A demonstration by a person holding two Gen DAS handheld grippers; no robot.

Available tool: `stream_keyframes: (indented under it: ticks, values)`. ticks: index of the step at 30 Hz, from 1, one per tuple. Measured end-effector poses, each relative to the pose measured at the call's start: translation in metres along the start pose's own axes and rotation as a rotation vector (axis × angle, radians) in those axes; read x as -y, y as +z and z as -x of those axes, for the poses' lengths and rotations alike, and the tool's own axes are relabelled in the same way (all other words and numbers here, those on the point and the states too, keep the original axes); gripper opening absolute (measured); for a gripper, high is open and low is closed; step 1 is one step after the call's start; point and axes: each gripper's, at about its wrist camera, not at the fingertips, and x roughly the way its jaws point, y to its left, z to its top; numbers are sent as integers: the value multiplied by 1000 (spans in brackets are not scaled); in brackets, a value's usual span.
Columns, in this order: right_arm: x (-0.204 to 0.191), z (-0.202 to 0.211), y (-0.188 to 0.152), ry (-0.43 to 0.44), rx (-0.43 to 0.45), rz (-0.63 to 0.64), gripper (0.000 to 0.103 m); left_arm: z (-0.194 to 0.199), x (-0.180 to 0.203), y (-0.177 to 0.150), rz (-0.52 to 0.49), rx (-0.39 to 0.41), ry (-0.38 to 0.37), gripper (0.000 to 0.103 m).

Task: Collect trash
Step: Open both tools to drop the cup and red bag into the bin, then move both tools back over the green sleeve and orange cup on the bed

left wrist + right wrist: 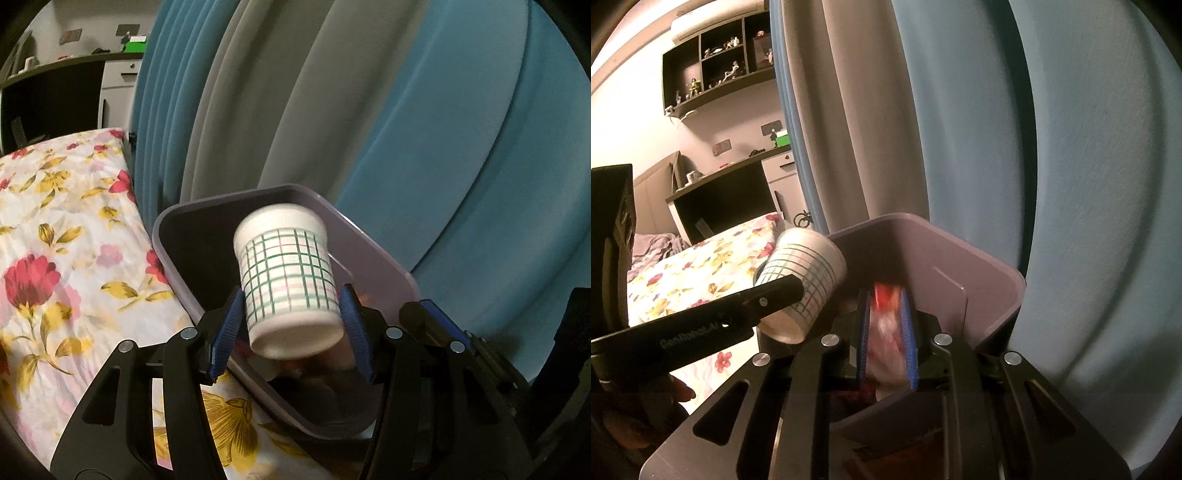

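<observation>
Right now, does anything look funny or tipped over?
Yes. The checked paper cup is tipped on its side, mouth pointing into the purple bin, because the left gripper pinches it there. The right gripper squeezes a crumpled red-and-white wrapper over the bin.

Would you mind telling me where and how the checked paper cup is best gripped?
Across its mid wall, one pad on each side, as the left gripper holds it now. The paper cup tapers and lies tilted over the bin, so its straight sides give the flattest contact; the rim would crush.
</observation>
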Motion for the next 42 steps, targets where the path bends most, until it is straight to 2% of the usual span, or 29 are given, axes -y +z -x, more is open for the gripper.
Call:
stream_keyframes:
  ticks: [5, 7, 12, 16, 18, 21, 27, 37, 42]
  values:
    - [0, 1, 0, -6, -1, -2, 21, 5, -7, 1, 28, 9, -3, 76]
    - [1, 2, 0, -5, -3, -7, 28, 10, -11, 0, 45, 20, 11, 83]
    - [0, 6, -4, 3, 0, -19, 48, 26, -19, -3, 55, 45, 79, 86]
    - [-5, 10, -5, 3, 4, -14, 60, 42, -27, -8, 50, 64, 145, 87]
    - [-7, 13, -4, 3, 10, -14, 72, 50, -30, -11, 53, 70, 165, 87]
    - [-12, 20, -3, 1, 25, -1, 79, 66, -34, -15, 42, 88, 205, 87]
    - [-24, 38, -7, 10, 35, 15, 87, 103, -38, -30, 27, 129, 285, 89]
    - [-44, 68, -22, 55, 43, 16, 89, 168, -56, -54, 47, 199, 433, 92]
    - [-60, 84, -24, 79, 60, 23, 89, 195, -66, -66, 57, 213, 475, 92]
